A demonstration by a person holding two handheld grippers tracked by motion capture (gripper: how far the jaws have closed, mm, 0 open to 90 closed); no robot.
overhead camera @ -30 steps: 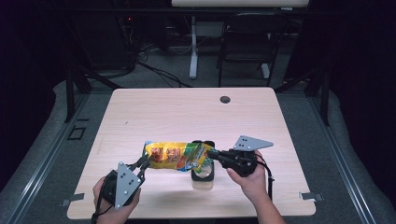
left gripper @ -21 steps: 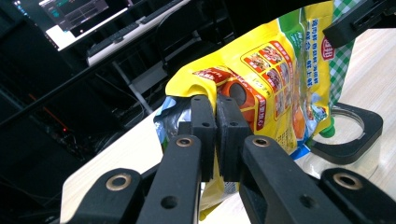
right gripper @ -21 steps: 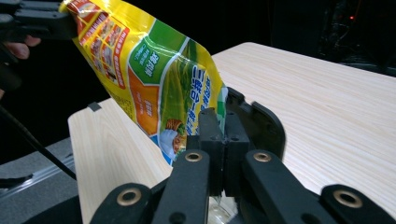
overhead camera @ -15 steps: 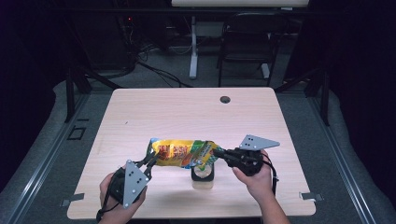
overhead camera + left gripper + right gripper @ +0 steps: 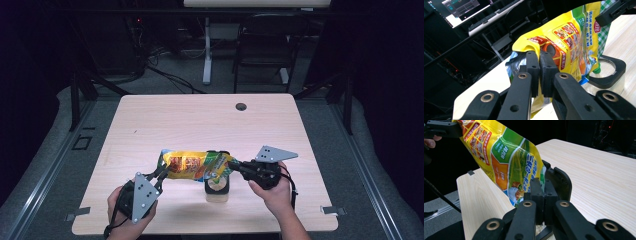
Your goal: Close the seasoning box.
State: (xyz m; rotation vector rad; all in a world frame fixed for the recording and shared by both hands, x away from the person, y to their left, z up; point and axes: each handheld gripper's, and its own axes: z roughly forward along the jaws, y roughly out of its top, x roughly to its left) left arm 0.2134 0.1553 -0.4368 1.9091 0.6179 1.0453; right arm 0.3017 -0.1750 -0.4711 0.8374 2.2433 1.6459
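A yellow snack bag (image 5: 192, 166) hangs lengthwise just above the table, gripped at both ends. My left gripper (image 5: 161, 173) is shut on its left end; in the left gripper view the jaws (image 5: 539, 58) pinch the crumpled edge of the bag (image 5: 571, 35). My right gripper (image 5: 234, 166) is shut on the right end; in the right gripper view the jaws (image 5: 541, 187) clamp the bag (image 5: 509, 155) at its lower corner. Under the bag's right end stands a clear jar (image 5: 217, 190) with a black rim (image 5: 615, 72) (image 5: 562, 178).
The wooden table (image 5: 200, 125) has a small round hole (image 5: 241, 106) near its far edge. A chair (image 5: 262, 45) and a desk leg (image 5: 206, 55) stand on the floor beyond. The far half of the table is bare wood.
The right gripper's grey plate has swung slightly to the right and the bag has shifted a little with it. Both grips hold as before.
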